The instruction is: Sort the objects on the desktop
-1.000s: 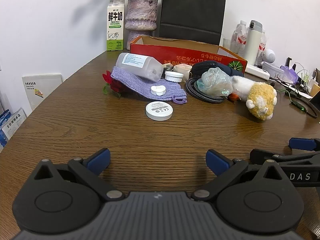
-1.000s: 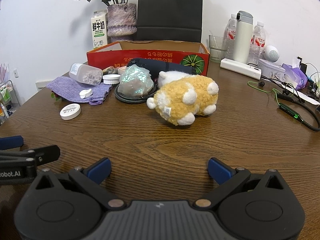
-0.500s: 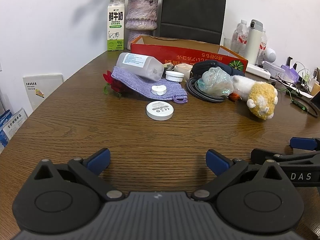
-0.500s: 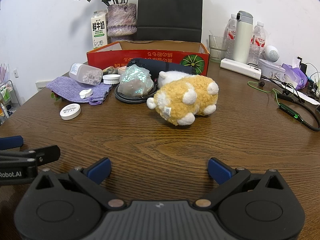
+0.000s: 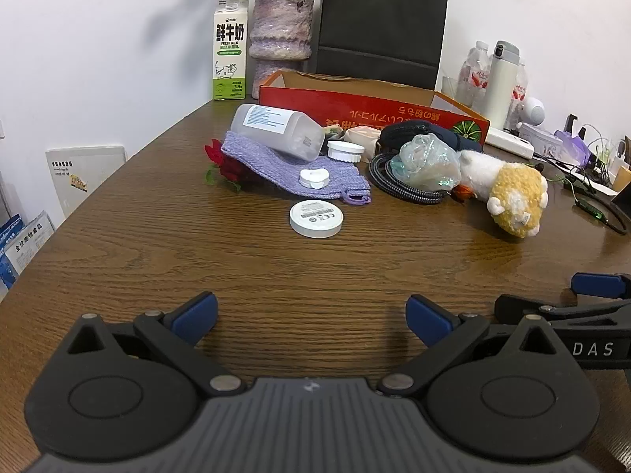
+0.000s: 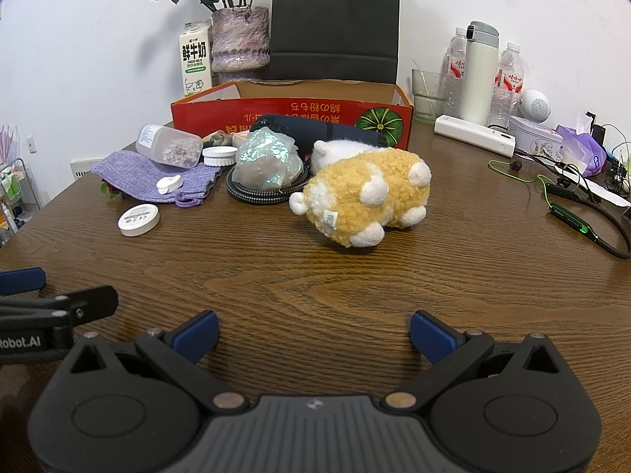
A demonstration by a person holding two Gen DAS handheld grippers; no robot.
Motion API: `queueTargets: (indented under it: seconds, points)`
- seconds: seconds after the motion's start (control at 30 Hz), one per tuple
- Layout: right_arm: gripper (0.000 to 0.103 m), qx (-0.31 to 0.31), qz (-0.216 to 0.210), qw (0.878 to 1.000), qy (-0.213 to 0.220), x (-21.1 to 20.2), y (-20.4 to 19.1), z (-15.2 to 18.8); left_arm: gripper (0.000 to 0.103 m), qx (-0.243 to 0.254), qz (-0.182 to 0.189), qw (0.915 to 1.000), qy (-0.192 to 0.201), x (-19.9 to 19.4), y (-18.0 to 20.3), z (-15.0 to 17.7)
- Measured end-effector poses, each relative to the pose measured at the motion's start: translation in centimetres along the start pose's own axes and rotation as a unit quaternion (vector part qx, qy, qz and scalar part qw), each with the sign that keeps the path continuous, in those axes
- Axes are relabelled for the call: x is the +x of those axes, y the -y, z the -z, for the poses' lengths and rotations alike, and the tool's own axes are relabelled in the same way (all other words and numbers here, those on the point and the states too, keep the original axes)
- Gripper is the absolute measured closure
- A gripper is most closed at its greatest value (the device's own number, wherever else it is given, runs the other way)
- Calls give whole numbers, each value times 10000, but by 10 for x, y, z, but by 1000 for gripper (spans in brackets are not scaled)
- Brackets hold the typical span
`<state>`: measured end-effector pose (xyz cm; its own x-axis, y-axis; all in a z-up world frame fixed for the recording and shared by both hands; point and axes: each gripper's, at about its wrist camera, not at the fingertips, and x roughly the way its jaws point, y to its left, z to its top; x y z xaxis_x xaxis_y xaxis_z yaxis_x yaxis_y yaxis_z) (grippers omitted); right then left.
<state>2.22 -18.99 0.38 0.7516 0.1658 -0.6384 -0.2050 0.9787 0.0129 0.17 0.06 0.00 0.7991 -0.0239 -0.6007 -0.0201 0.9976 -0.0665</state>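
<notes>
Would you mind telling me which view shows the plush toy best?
The right wrist view: the plush toy lies central, large and unobstructed there. The left wrist view shows it small and far right, seen end-on.

I see an office: wooden table [image 6: 453,268], power strip [image 6: 475,136], water bottles [image 6: 510,79], cables [image 6: 572,181], white wall.
</notes>
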Motion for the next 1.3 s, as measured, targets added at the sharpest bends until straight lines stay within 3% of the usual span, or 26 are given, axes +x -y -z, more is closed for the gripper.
queueTargets:
  seconds: [1.3]
  points:
    - [0,-2,-2,10000,0,0,0,0,0,-84,-109,9999,20,0,-1,0]
